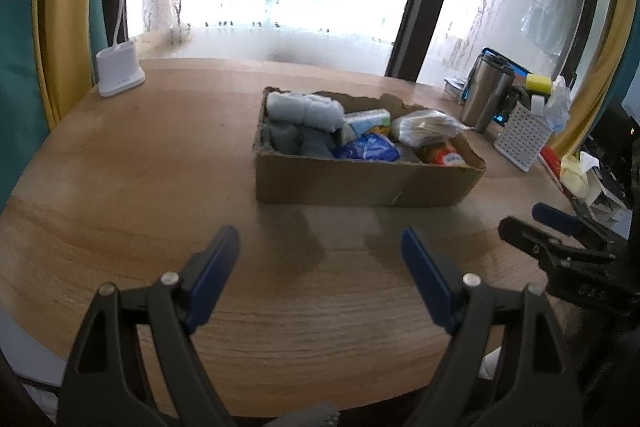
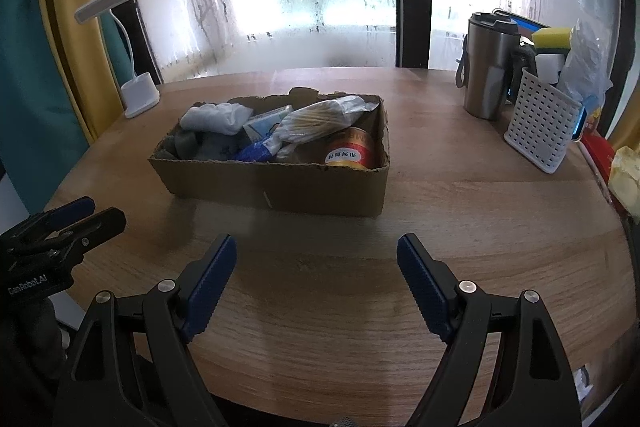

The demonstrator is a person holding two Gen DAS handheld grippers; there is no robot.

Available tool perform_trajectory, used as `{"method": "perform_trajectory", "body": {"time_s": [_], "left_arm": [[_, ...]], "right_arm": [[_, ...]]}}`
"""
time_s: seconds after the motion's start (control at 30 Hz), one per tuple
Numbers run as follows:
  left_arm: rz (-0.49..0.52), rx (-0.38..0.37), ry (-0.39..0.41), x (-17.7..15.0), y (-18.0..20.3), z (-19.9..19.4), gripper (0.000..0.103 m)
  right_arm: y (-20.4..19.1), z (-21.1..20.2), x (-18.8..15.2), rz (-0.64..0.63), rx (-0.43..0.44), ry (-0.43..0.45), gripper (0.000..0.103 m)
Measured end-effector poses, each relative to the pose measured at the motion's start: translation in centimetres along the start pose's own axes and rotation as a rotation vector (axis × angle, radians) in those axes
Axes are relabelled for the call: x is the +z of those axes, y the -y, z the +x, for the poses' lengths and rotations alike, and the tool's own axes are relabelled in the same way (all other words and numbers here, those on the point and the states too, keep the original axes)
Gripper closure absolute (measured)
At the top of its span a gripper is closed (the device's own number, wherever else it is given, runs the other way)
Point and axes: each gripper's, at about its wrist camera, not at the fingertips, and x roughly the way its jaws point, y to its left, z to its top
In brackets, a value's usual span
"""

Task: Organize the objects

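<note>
Currently cardboard box (image 2: 280, 183) mid-table holds rolled grey cloths (image 2: 216, 119), bagged sticks (image 2: 320, 119), orange can (image 2: 352, 151), blue packet (image 1: 370, 148). Left gripper (image 1: 320, 247) and right gripper (image 2: 316, 255) both spread wide, empty, hovering near the box.

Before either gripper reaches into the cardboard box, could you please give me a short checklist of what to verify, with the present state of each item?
1. Left gripper open and holding nothing: ok.
2. Right gripper open and holding nothing: ok.
3. Bare wooden table between both grippers and the cardboard box: ok.
4. Box upright, open at the top, contents reachable from above: ok.
5. Orange-labelled can free to lift: not ok, the bag of wooden sticks lies partly across it.
6. Whether the grey cloth hides smaller things beneath: cannot tell.
</note>
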Motion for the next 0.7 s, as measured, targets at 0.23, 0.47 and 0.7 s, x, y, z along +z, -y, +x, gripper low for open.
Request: {"method": "perform_trajectory", "body": {"time_s": [0.23,0.47,0.7], "left_arm": [[-0.003,0.000,-0.005,-0.02,-0.11,0.08,0.019],[-0.003,0.002,-0.008,-0.03,-0.15,0.10,0.019],[0.000,-0.001,-0.010,-0.15,0.04,0.10,0.019]], "right_arm": [[-0.15,0.03,0.05,-0.005,0.002,-0.001,0.018],[-0.14,0.02,0.12,-0.002,0.010,-0.004,0.018],[-0.02,-0.01,0.11,0.002,0.008,-0.002,0.018]]}}
